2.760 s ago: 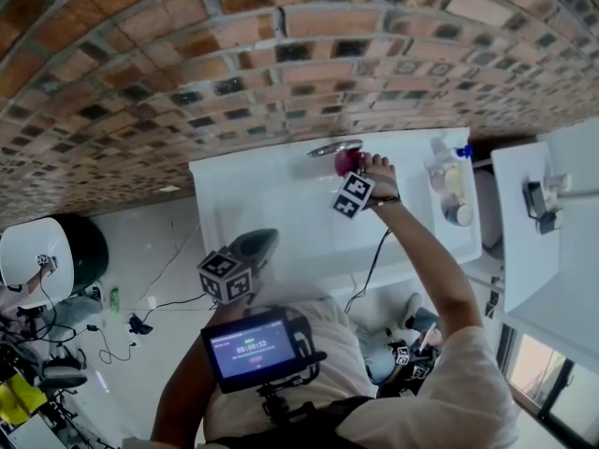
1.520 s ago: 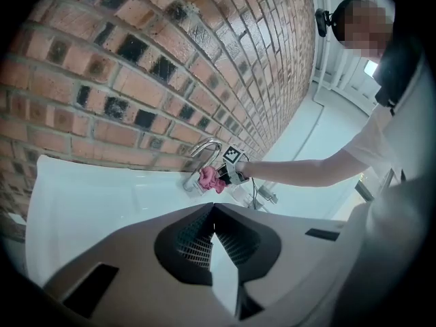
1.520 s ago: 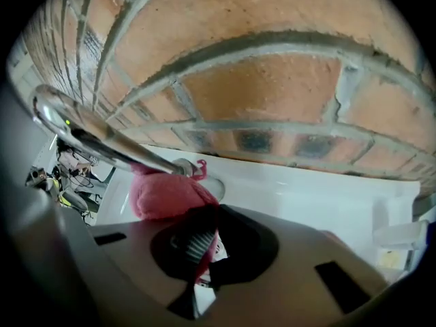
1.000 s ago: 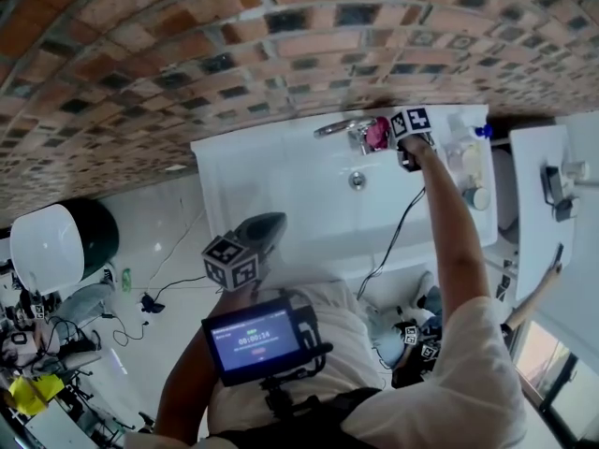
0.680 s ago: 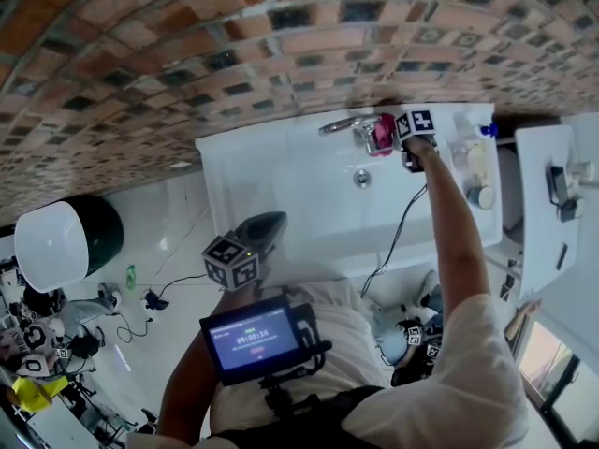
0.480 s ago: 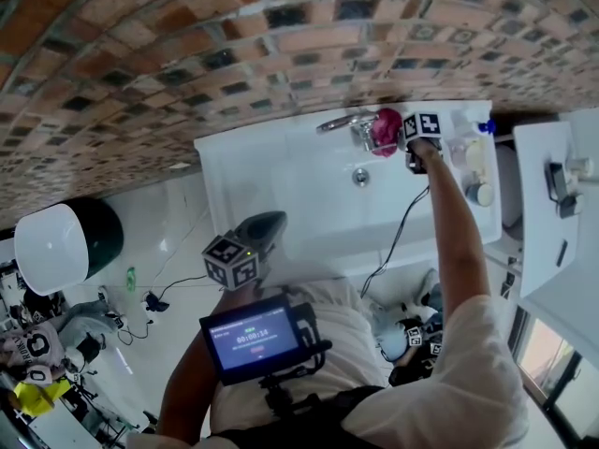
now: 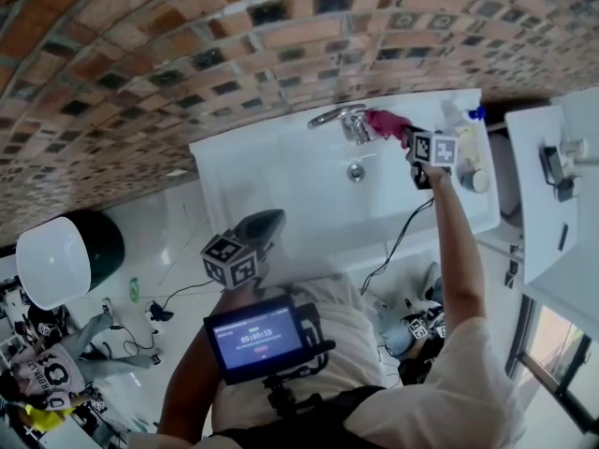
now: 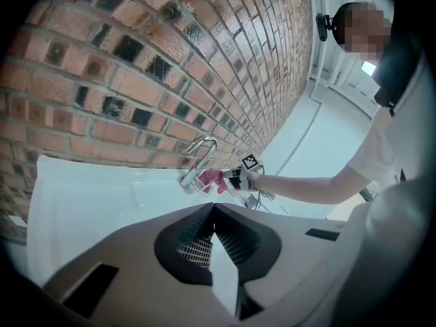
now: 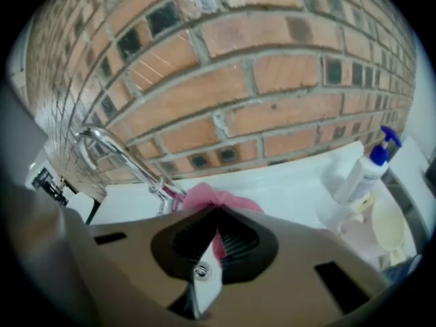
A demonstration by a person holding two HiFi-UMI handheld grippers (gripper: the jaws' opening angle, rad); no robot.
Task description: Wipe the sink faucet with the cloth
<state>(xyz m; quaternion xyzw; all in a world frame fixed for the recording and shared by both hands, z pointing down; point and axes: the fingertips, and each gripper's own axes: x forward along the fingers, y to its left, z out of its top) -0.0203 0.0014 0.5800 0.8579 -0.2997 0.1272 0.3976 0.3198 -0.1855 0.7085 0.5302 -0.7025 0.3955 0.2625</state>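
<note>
The chrome faucet [image 7: 335, 117] curves over the white sink [image 7: 271, 190] at the brick wall. My right gripper [image 7: 404, 136] is shut on the pink cloth [image 7: 382, 122], which trails from the jaws to just right of the faucet's base. In the right gripper view the cloth [image 9: 216, 197] bunches at the shut jaws of the right gripper [image 9: 216, 215], beside the faucet [image 9: 116, 157]. My left gripper [image 7: 266, 223] hangs shut and empty over the sink's near edge. Its own view shows the left gripper [image 8: 212, 211], the faucet [image 8: 199, 157] and the cloth [image 8: 211, 179] far ahead.
A soap bottle with a blue pump [image 9: 368, 169] and a pale dish [image 9: 385, 227] stand on the sink's right ledge. The drain [image 7: 356, 171] lies below the faucet. A white-lidded bin [image 7: 56, 255] stands on the floor at left. A white counter [image 7: 552, 185] is at right.
My right gripper has lifted and drawn back to the right of the faucet, pulling the pink cloth with it. The left gripper has stayed put.
</note>
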